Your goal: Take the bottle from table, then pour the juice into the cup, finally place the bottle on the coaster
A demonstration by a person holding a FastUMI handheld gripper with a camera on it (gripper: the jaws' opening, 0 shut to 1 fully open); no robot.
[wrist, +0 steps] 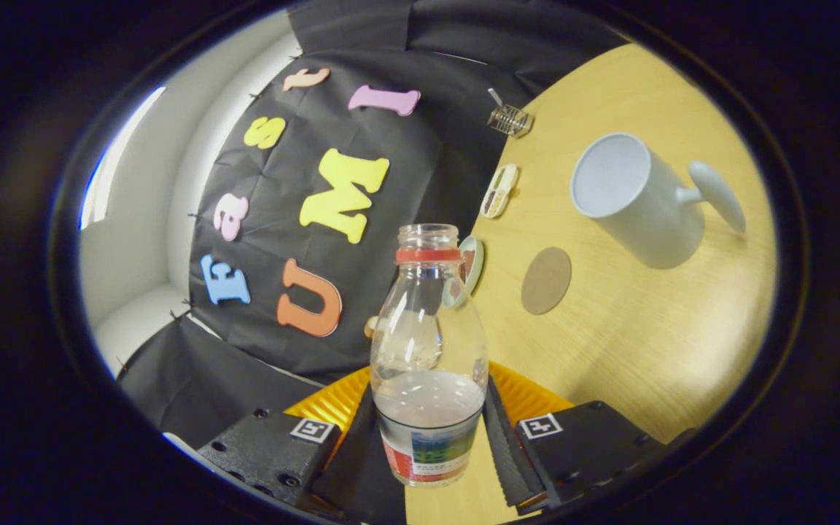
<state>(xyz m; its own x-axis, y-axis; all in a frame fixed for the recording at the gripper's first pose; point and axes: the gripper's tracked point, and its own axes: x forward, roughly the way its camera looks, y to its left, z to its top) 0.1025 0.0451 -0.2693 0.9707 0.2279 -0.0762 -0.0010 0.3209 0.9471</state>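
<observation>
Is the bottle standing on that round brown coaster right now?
No, the bottle is held between the gripper fingers, apart from the coaster lying bare on the table.

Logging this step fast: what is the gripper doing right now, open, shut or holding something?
Gripper: shut on the clear, uncapped plastic bottle, one finger pressing each side at its label; the bottle is part full of clear liquid.

My gripper (pixel 429 430) has its two fingers pressed on the sides of the bottle (pixel 427 364), which has no cap and some clear juice low inside. The whole view is tipped, so the wooden table (pixel 631 350) leans. Beyond the bottle, to the right, a round brown coaster (pixel 546 280) lies flat, and the white cup (pixel 635 197) stands farther right.
</observation>
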